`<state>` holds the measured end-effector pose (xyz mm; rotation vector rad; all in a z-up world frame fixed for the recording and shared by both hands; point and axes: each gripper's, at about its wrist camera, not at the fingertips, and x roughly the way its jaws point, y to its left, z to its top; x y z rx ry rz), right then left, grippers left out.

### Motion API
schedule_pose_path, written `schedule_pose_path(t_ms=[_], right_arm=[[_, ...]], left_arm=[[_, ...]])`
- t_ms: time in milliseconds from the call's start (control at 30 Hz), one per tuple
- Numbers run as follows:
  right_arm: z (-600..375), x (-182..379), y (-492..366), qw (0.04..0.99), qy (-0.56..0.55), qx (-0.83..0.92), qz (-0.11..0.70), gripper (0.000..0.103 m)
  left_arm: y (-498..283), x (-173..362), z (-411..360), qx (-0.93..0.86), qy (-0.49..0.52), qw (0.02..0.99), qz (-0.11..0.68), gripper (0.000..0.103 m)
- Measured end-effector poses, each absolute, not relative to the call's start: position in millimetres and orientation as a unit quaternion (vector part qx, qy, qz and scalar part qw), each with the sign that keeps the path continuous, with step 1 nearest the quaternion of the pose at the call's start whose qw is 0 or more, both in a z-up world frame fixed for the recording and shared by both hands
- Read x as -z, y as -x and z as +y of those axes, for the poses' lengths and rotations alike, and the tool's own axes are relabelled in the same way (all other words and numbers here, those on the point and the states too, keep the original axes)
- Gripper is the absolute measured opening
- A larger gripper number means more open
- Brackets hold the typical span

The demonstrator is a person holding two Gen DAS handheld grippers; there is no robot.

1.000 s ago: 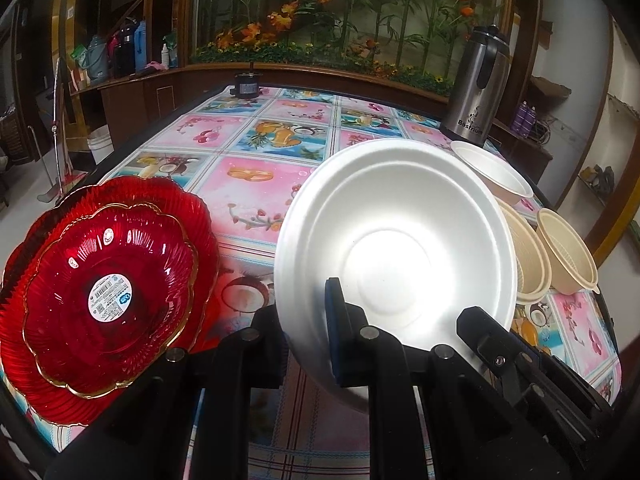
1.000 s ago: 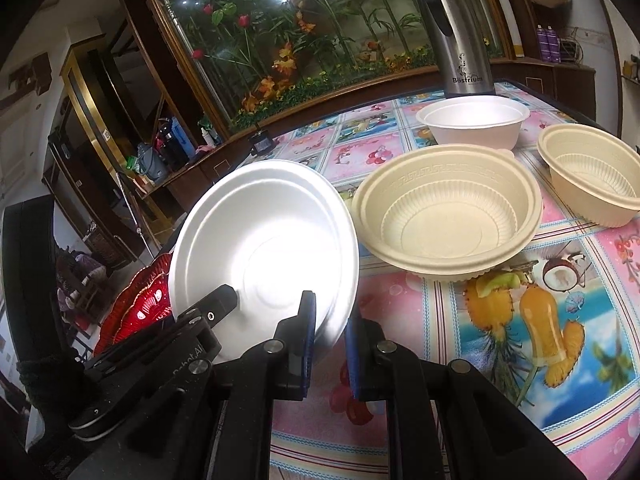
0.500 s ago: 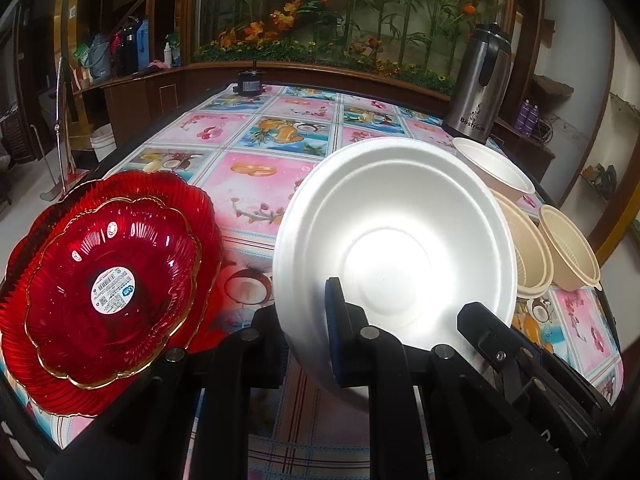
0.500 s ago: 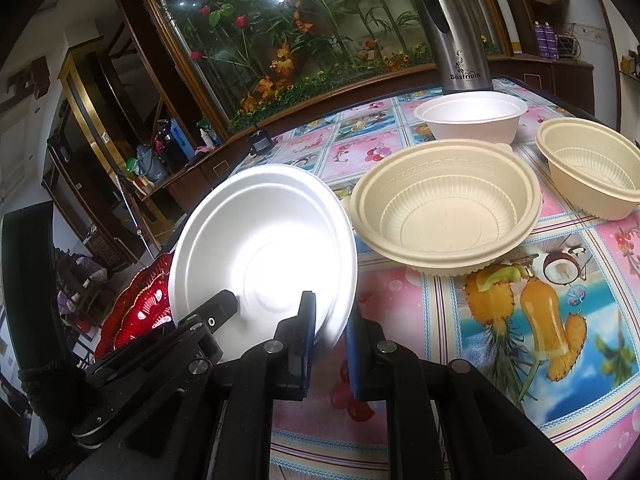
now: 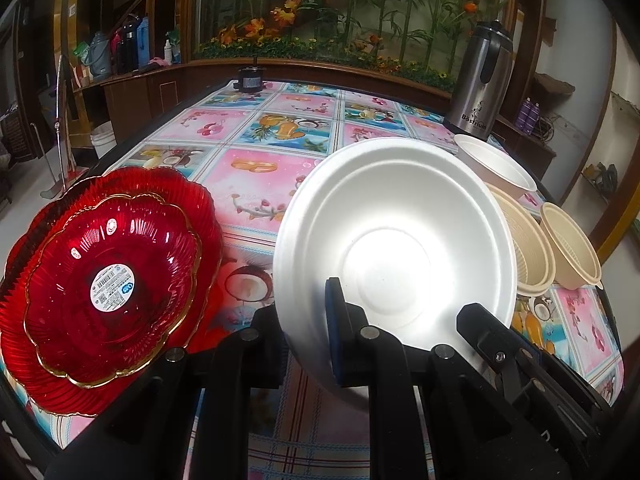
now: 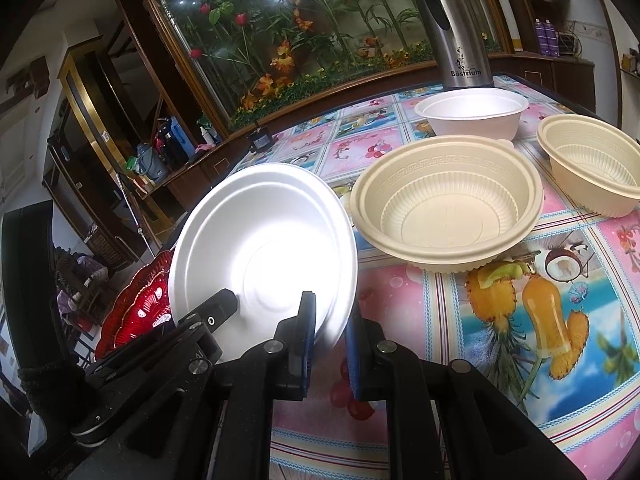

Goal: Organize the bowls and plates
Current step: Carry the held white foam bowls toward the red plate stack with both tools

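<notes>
A white foam bowl (image 5: 394, 240) is held tilted above the table by both grippers. My left gripper (image 5: 308, 344) is shut on its near left rim. My right gripper (image 6: 330, 340) is shut on its near right rim, and the bowl (image 6: 264, 248) fills the left of that view. Two stacked red glass plates (image 5: 108, 280) lie at the table's left edge. A large cream bowl (image 6: 446, 208), a smaller cream bowl (image 6: 592, 168) and a white foam bowl (image 6: 472, 116) stand on the right of the table.
A steel thermos jug (image 6: 452, 28) stands at the far right of the table. A small black object (image 5: 250, 78) sits at the far edge. The table has a fruit-print cloth (image 5: 280, 128). Wooden cabinets and a flower display stand behind.
The held white bowl and both grippers have shifted slightly toward the red plates; both grips are unchanged.
</notes>
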<state>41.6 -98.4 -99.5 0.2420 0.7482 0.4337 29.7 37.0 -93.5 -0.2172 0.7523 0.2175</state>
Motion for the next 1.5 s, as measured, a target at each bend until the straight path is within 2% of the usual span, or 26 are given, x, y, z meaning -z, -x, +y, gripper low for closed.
schedule_pose_path(t_ms=[900, 1500], right_arm=[[-97, 101, -43, 0.903, -0.111, -0.21, 0.357, 0.013], [-84, 71, -31, 0.907, -0.097, -0.237, 0.334, 0.013]], left_arm=[[-26, 95, 39, -0.107, 0.106, 0.921, 0.36, 0.014], [-6, 64, 54, -0.123, 0.11, 0.93, 0.329, 0.014]])
